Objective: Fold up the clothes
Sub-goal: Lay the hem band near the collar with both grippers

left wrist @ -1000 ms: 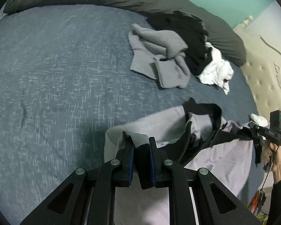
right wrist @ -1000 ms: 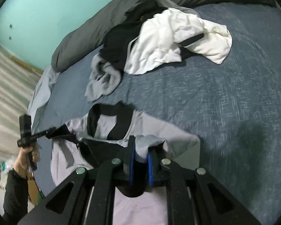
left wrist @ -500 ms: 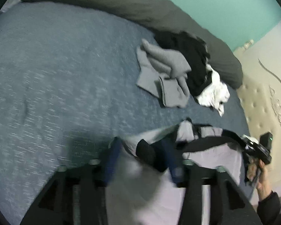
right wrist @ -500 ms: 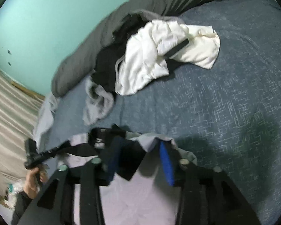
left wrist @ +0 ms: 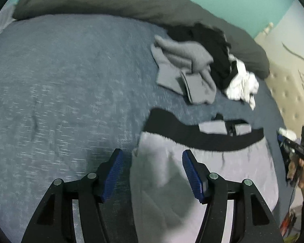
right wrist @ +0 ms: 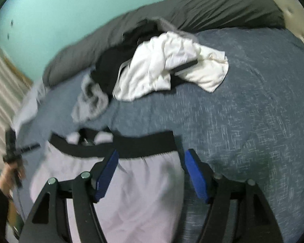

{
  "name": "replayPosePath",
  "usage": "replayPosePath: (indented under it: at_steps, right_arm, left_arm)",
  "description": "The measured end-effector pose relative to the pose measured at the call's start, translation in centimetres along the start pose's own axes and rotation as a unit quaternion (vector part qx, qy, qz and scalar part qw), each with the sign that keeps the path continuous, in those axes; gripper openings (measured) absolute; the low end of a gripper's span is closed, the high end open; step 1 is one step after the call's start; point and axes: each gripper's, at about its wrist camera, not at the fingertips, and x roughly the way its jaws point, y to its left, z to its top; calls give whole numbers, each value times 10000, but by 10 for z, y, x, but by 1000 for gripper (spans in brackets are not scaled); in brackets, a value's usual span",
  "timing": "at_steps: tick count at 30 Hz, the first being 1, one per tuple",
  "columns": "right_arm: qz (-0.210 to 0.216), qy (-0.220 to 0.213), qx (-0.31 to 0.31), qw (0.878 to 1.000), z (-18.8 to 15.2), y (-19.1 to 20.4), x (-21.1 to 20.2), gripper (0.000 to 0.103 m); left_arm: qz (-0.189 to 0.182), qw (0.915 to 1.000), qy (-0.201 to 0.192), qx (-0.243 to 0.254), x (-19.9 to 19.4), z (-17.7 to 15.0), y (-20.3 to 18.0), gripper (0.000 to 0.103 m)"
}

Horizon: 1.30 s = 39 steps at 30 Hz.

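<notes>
Both grippers (left wrist: 152, 174) (right wrist: 150, 172) tilt down, just opened.

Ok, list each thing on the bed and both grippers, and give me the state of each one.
Left gripper: jaws just opened, holding nothing.
Right gripper: jaws just opened, holding nothing.
Lilac shorts with black waistband: released, spread flat on the blue bedspread.
Grey garment: crumpled, unfolded.
Black garment: heaped, unfolded.
White garment: crumpled on the pile.
</notes>
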Motion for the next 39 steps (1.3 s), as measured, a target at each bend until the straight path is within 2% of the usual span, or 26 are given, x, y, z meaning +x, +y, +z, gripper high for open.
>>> replayPosePath:
  at_steps: [8,10,11,12,13,14,15,16,17,18,21,25,28,34,37,39]
  right_arm:
    - [-390,465,-313,9977,-9,-10,50,69]
    - [-425,578,-382,9967,-9,-10,59,69]
    - [-450,649,-430,9959,-9,-10,65,66]
    - [-414,666,-491,9957,-10,-9,69,54]
    - [-367,673,-554,9955,-10,-8,73,47]
    - [-343,651,-595,9955,-10,-6,75,38]
    - [-344,621,-635,9955,-11,-5,75,29]
    - [-349,591,-675,9954,-11,-3,75,24]
    - [-354,561,-715,9952,-11,-2,75,18]
    - [-387,465,-771,9952,-11,1,71,15]
    - [-507,123,-904,9945,-6,8,56,12]
    - [-684,-234,-937,9930,6,16,38,12]
    - [-879,-136,-946,9915,12,21,46,12]
    - [-1234,274,-884,9880,8,17,81,12]
    - [-1261,487,-840,9873,4,13,92,17]
    - [-1303,530,-798,9868,5,10,90,27]
  left_arm:
    - [-59,9998,184,-13,37,3,9,64]
    - [74,9997,233,57,44,3,8,64]
    - [86,9996,240,86,46,3,7,64]
    - [77,9996,232,149,46,2,5,61]
    - [67,9995,224,213,47,2,3,56]
    - [58,9994,216,277,48,2,1,46]
    - [85,9992,220,310,48,2,0,40]
    - [112,9991,224,343,48,1,-2,37]
    - [133,9990,193,375,46,2,-3,27]
    - [153,9989,161,407,44,2,-4,22]
    - [239,9986,-41,467,29,5,-8,14]
    - [385,9973,-355,523,9,13,-15,11]
    - [508,9969,-317,517,10,19,-17,11]
    - [841,9951,3,521,47,18,-17,12]
    - [999,9933,177,548,60,17,-15,21]
    - [1014,9932,157,553,56,20,-16,29]
